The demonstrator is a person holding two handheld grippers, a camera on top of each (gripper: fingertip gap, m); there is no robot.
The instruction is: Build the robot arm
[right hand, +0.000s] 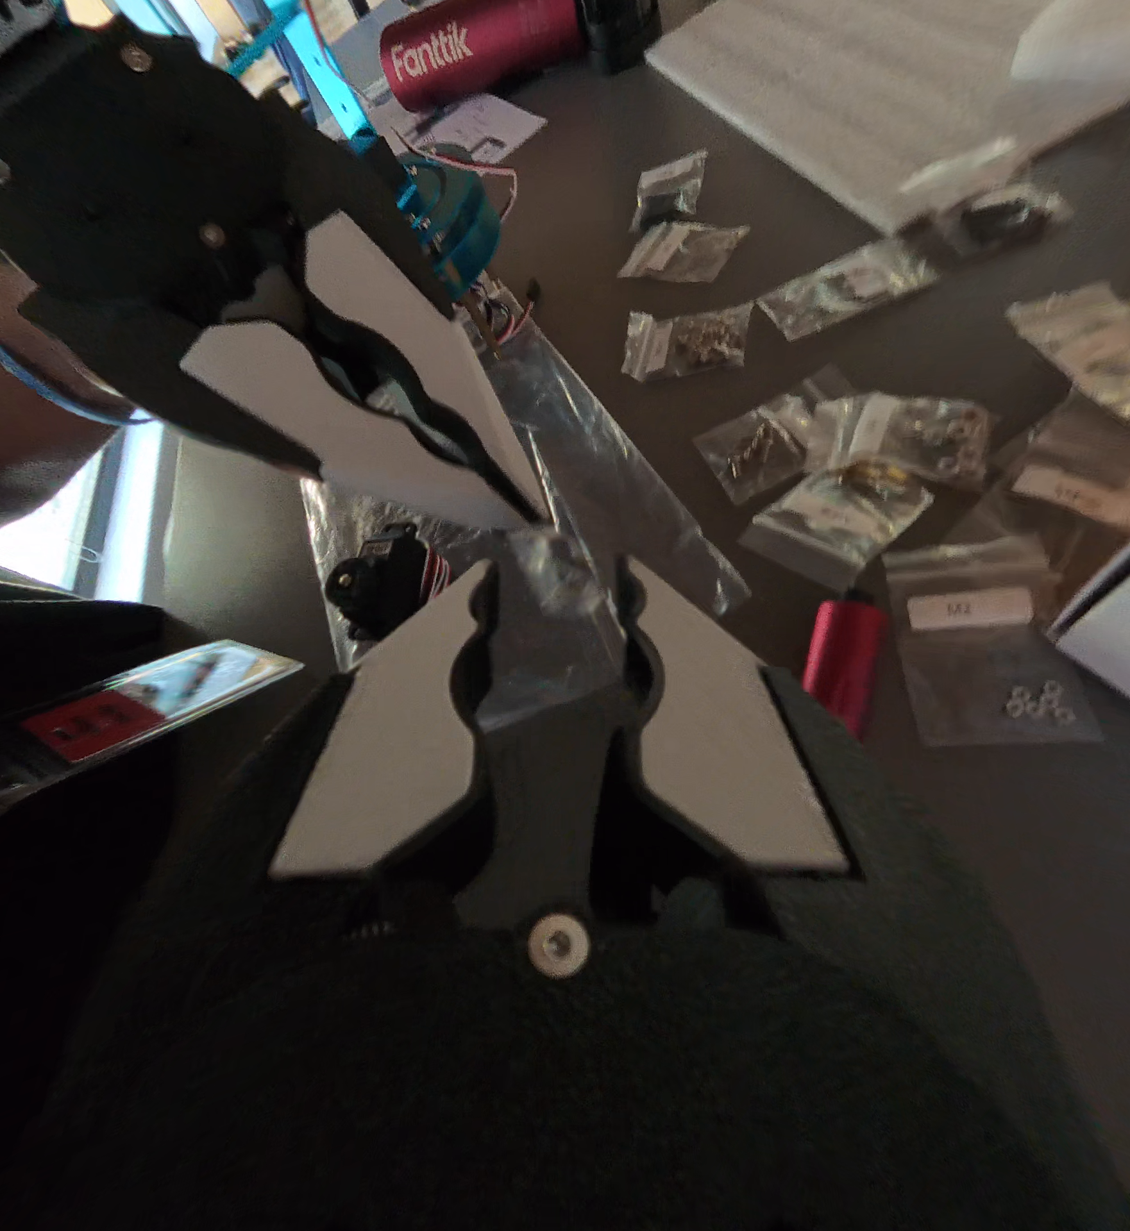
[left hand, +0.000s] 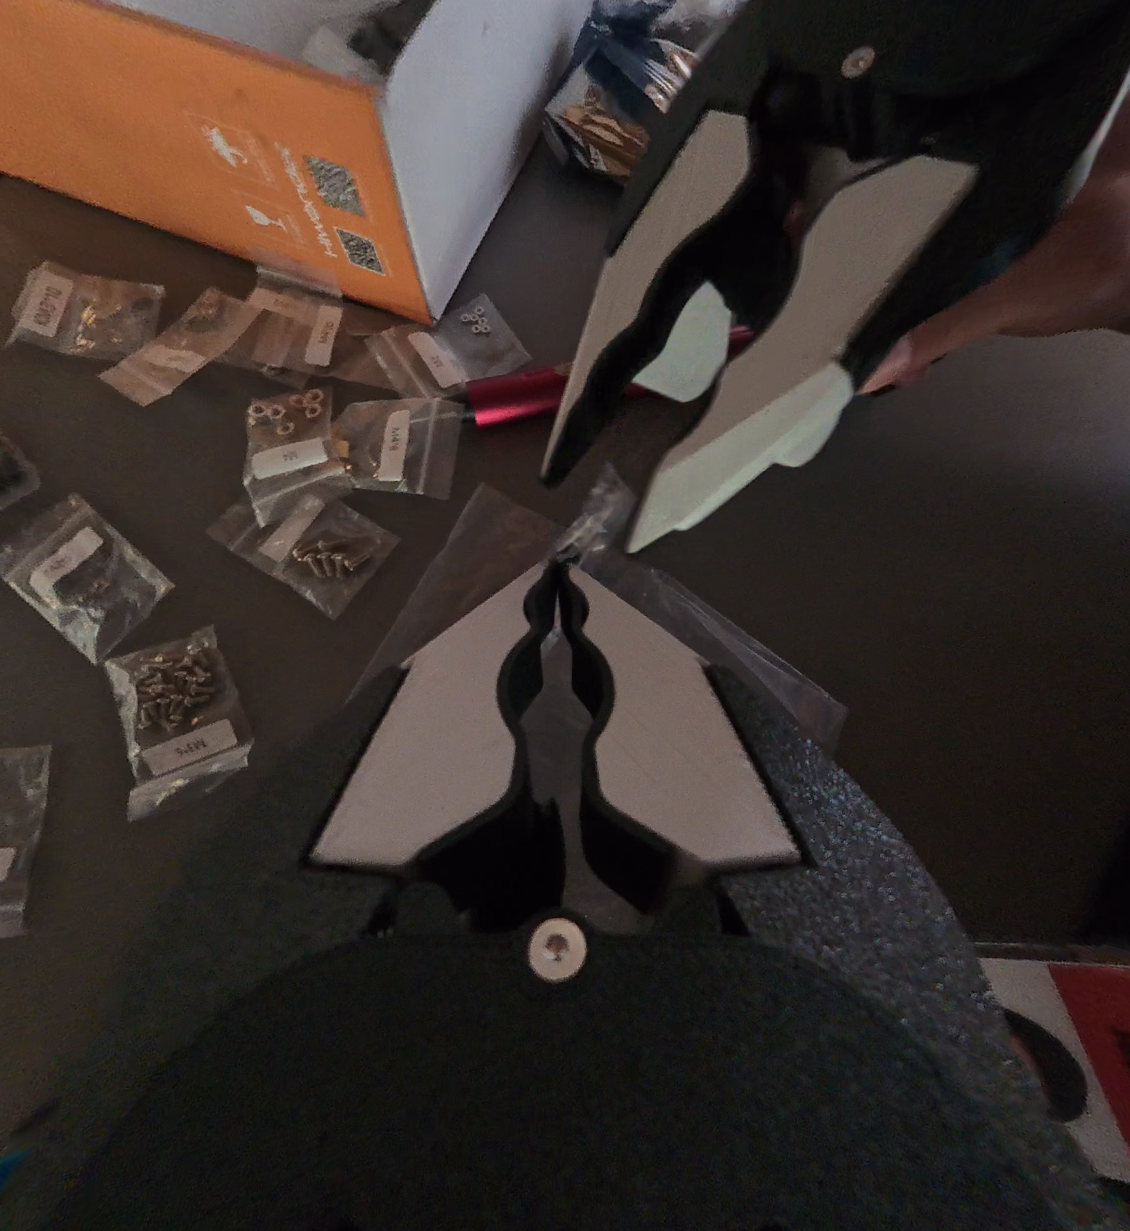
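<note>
Clear plastic bag [left hand: 592, 526] pinched by left claw [left hand: 557, 566]; right claw [right hand: 559, 566] spread beside it.

Looks like a hobby workshop bench: labelled screw bags [left hand: 179, 693] at left of frame, orange box [left hand: 169, 140] upper left, blue mechanism [right hand: 456, 220].

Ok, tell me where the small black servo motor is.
Right wrist view, left of centre: the small black servo motor lies on a clear plastic bag, just beyond the right gripper.

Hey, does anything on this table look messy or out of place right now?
Yes: many small clear hardware bags lie scattered at odd angles on the dark table, some overlapping. The orange box sits askew.
</note>
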